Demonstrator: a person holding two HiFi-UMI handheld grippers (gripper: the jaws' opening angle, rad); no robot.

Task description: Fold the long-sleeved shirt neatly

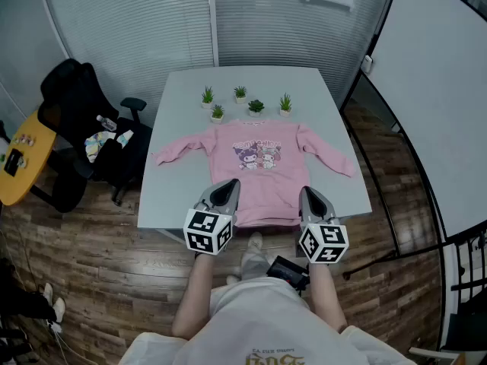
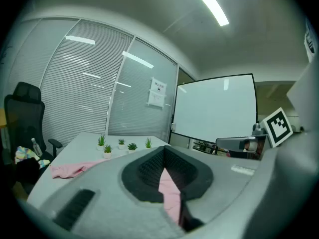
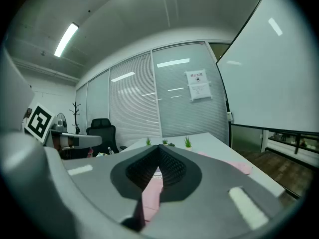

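Observation:
A pink long-sleeved shirt point(image 1: 262, 166) with a cartoon print lies flat on the pale grey table point(image 1: 183, 90), sleeves spread left and right, hem toward me. My left gripper point(image 1: 228, 186) hovers over the shirt's near-left part and my right gripper point(image 1: 310, 194) over its near-right part. Both have their jaws shut tip to tip. In the left gripper view the gripper point(image 2: 163, 153) shows pink cloth point(image 2: 170, 192) behind the slit below its tips, and a sleeve point(image 2: 67, 169) lies at left. The right gripper view shows the same for that gripper point(image 3: 158, 151), with pink shirt point(image 3: 151, 195) behind. No lifted fabric shows.
Several small potted plants point(image 1: 256, 106) stand in a row behind the shirt's collar. A black office chair point(image 1: 76, 128) with clutter and a yellow side table point(image 1: 19, 158) stand to the left. A large whiteboard point(image 1: 441, 90) stands at the right, and blinds cover the glass wall behind.

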